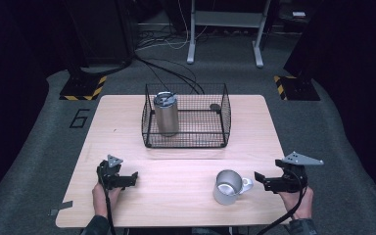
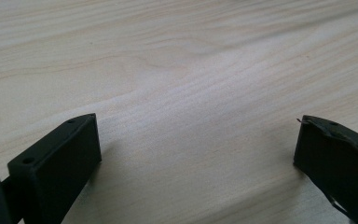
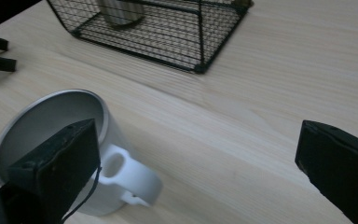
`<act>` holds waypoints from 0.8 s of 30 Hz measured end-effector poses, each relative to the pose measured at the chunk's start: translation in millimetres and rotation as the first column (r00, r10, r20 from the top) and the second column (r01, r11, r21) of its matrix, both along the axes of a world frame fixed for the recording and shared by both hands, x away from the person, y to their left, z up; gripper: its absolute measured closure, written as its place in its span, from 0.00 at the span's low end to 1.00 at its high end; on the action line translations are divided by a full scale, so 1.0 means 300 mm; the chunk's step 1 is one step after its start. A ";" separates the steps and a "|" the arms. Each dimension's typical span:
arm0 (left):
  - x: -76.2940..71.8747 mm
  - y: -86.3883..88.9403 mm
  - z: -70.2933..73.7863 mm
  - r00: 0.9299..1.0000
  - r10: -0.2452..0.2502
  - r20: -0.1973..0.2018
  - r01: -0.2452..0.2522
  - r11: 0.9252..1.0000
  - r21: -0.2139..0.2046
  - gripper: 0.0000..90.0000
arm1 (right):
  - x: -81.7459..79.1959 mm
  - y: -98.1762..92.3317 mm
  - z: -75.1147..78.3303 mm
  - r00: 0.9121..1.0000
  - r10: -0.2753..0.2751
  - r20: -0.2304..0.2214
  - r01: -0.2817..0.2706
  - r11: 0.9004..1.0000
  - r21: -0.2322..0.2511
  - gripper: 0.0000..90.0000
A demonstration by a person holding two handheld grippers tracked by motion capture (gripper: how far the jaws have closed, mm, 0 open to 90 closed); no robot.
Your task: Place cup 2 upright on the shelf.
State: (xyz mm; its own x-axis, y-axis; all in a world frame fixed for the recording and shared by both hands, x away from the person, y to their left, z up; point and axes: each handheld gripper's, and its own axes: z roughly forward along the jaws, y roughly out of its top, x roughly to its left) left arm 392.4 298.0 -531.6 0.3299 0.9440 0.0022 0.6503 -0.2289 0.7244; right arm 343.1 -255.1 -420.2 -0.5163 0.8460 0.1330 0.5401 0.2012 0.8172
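Both pairs of fingers stand apart with nothing between them. On the left gripper (image 1: 127, 180), held in the person's left hand (image 1: 103, 193) near the table's near-left corner, the black fingers (image 2: 56, 163) spread wide over bare pale wood in the left gripper view. The right gripper (image 1: 260, 180), in the right hand (image 1: 297, 200) near the near-right corner, points toward the table's middle; its fingers (image 3: 58, 163) are likewise wide open in the right gripper view, empty, and a grey three-cornered plate (image 1: 301, 159) sits on top of it.

A white mug (image 1: 229, 186) stands upright on the table (image 1: 176, 166) close to the near edge, right of centre, just beside the right gripper's fingertips. Its handle (image 3: 128, 179) points toward the right gripper. In the right gripper view the mug (image 3: 51, 126) sits partly behind the left-hand finger, its mouth open upward and its inside grey; whether finger and mug touch I cannot tell.

A black wire basket (image 1: 223, 117) rests at the middle of the table toward the far edge, well apart from both grippers. Inside it, at its left end, a metal tumbler (image 1: 166, 113) stands upright with a lid on top. A small dark round thing (image 1: 215, 106) lies in the basket's far-right part; what it is cannot be made out.

Cables (image 1: 171, 68) run across the grey floor beyond the far edge.
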 end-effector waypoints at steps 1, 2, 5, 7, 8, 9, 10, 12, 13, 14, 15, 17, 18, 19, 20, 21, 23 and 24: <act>0.000 0.000 0.000 1.000 -0.001 -0.001 0.001 1.000 0.001 0.00 | -0.006 0.016 0.013 1.000 0.019 0.011 -0.019 1.000 0.000 0.00; 0.000 0.001 0.001 1.000 -0.004 -0.003 0.004 1.000 0.005 0.00 | -0.011 0.028 0.021 1.000 0.030 0.007 -0.030 1.000 0.003 0.00; 0.000 0.000 0.000 1.000 0.000 0.000 0.000 1.000 0.000 0.00 | -0.031 0.079 0.041 0.996 0.086 0.006 -0.086 0.996 -0.006 0.00; -0.001 0.000 0.001 1.000 0.000 -0.001 0.000 1.000 0.002 0.00 | -0.045 0.120 0.045 0.992 0.123 0.000 -0.123 0.992 -0.015 0.00; -0.003 -0.001 0.000 1.000 0.003 0.004 -0.003 1.000 0.001 0.01 | -0.051 0.140 0.043 0.990 0.140 0.000 -0.140 0.990 -0.025 0.00; -0.004 -0.001 0.001 1.000 0.001 0.005 -0.001 1.000 0.002 0.01 | -0.055 0.157 0.040 0.988 0.153 -0.008 -0.153 0.988 -0.032 0.00; -0.004 -0.002 0.000 1.000 0.001 0.006 -0.001 1.000 0.000 0.02 | -0.057 0.169 0.037 0.987 0.163 -0.012 -0.163 0.986 -0.034 0.00; -0.005 -0.002 0.000 1.000 0.000 0.007 0.000 1.000 0.000 0.02 | -0.060 0.195 0.028 0.984 0.177 -0.023 -0.178 0.983 -0.053 0.00; -0.005 0.000 0.002 1.000 -0.007 0.002 0.007 1.000 0.008 0.02 | -0.061 0.208 0.021 0.982 0.186 -0.030 -0.188 0.980 -0.065 0.00; -0.005 0.000 0.001 1.000 -0.005 0.003 0.005 1.000 0.005 0.02 | -0.061 0.221 0.014 0.981 0.191 -0.036 -0.194 0.978 -0.072 0.00; -0.005 0.000 0.001 1.000 -0.006 0.003 0.006 1.000 0.006 0.02 | -0.060 0.230 0.006 0.979 0.201 -0.045 -0.204 0.976 -0.072 0.00; -0.005 0.000 0.001 1.000 -0.006 0.003 0.006 1.000 0.006 0.02 | -0.059 0.250 -0.010 0.977 0.205 -0.061 -0.210 0.975 -0.080 0.00; -0.004 0.000 0.001 1.000 -0.006 0.003 0.006 1.000 0.006 0.02 | -0.057 0.258 -0.017 0.976 0.207 -0.067 -0.211 0.974 -0.078 0.00; -0.004 -0.001 0.001 1.000 -0.007 0.002 0.007 1.000 0.006 0.02 | -0.056 0.264 -0.021 0.975 0.210 -0.072 -0.216 0.973 -0.078 0.00; -0.004 -0.001 0.002 1.000 -0.011 0.000 0.011 1.000 0.007 0.02 | -0.054 0.270 -0.026 0.974 0.213 -0.074 -0.219 0.972 -0.087 0.00; -0.003 -0.001 0.002 1.000 -0.014 -0.001 0.014 1.000 0.007 0.02 | -0.054 0.276 -0.030 0.974 0.213 -0.079 -0.220 0.972 -0.087 0.00; -0.001 -0.001 0.004 1.000 -0.021 -0.009 0.021 1.000 0.011 0.02 | -0.053 0.288 -0.039 0.973 0.214 -0.089 -0.222 0.970 -0.095 0.00; 0.000 -0.003 0.001 1.000 -0.015 0.003 0.015 1.000 0.008 0.01 | -0.053 0.297 -0.044 0.973 0.211 -0.091 -0.220 0.970 -0.104 0.00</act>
State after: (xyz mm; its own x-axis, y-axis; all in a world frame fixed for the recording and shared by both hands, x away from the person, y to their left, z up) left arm 392.4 297.0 -531.4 0.3436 0.9391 0.0104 0.6444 -0.2438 0.7248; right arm 327.2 -166.0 -433.4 -0.6796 0.7279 0.0909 0.5360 0.4081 0.7390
